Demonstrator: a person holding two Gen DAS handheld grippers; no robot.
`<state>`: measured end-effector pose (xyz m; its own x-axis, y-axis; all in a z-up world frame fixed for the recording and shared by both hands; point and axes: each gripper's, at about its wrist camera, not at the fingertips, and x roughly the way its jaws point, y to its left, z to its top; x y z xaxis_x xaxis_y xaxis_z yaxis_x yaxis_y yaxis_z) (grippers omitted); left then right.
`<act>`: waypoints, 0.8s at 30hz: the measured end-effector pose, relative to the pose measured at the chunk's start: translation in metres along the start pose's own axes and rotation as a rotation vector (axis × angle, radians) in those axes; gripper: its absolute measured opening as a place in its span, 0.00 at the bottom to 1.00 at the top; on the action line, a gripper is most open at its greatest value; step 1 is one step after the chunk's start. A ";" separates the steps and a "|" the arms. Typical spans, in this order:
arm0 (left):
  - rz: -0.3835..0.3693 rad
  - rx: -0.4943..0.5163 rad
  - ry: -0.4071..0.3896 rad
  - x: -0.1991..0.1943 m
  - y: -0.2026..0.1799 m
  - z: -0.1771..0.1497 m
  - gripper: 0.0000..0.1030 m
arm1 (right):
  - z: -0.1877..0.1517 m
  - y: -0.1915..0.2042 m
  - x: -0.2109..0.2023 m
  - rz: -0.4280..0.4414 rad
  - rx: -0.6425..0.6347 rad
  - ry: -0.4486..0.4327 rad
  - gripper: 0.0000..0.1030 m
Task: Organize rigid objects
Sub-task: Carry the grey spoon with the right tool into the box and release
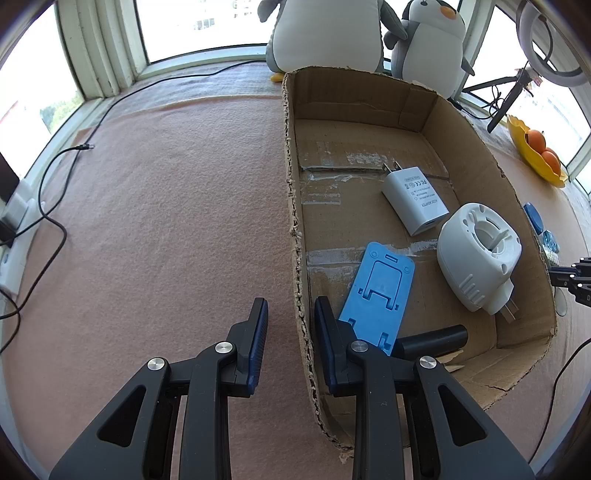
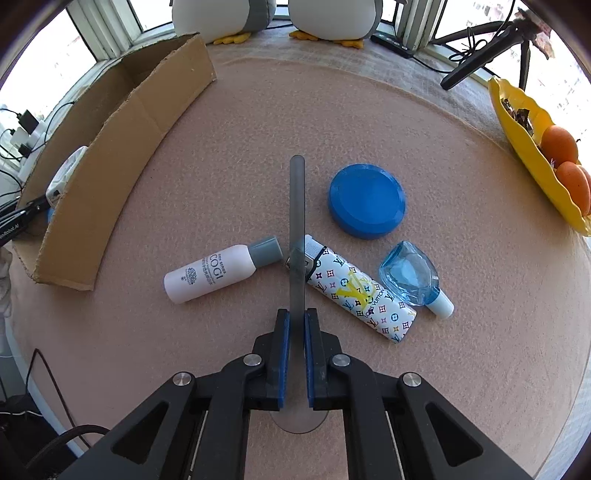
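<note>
Right tongs (image 2: 294, 328) clenched on grey translucent strip (image 2: 297, 206) (edge-on) beside patterned lighter (image 2: 364, 295), left tongs (image 1: 290, 325) pinching cardboard box (image 1: 295, 206) wall

Two plush penguins (image 1: 332, 33) — yellow fruit dish (image 2: 524, 136) beside

The table cover (image 2: 424, 122) looks like matt, fuzzy pink felt. On it the cardboard box (image 1: 476, 155) is rough brown paperboard with torn, ragged edges. Inside the box, the blue stand (image 1: 376, 291) and the white charger (image 1: 415, 201) are smooth plastic. Right of the box, the blue lid (image 2: 367, 201) is matt plastic, the patterned lighter (image 2: 362, 291) glossy, and the small blue bottle (image 2: 412, 275) clear and shiny.
</note>
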<state>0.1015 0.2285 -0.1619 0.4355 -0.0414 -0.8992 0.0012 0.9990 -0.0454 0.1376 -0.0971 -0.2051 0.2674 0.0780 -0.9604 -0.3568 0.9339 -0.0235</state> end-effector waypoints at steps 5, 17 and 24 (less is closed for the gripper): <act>0.000 0.000 -0.001 0.000 0.000 0.000 0.24 | -0.010 -0.006 -0.012 0.049 0.064 -0.040 0.06; -0.003 -0.002 -0.004 -0.001 0.000 0.001 0.24 | 0.017 0.037 -0.079 0.191 0.108 -0.231 0.06; -0.009 -0.005 -0.007 -0.001 0.002 0.000 0.24 | 0.041 0.083 -0.090 0.319 0.126 -0.295 0.06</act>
<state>0.1009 0.2304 -0.1616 0.4416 -0.0503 -0.8958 0.0011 0.9985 -0.0555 0.1209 -0.0117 -0.1093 0.4115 0.4483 -0.7935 -0.3560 0.8805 0.3128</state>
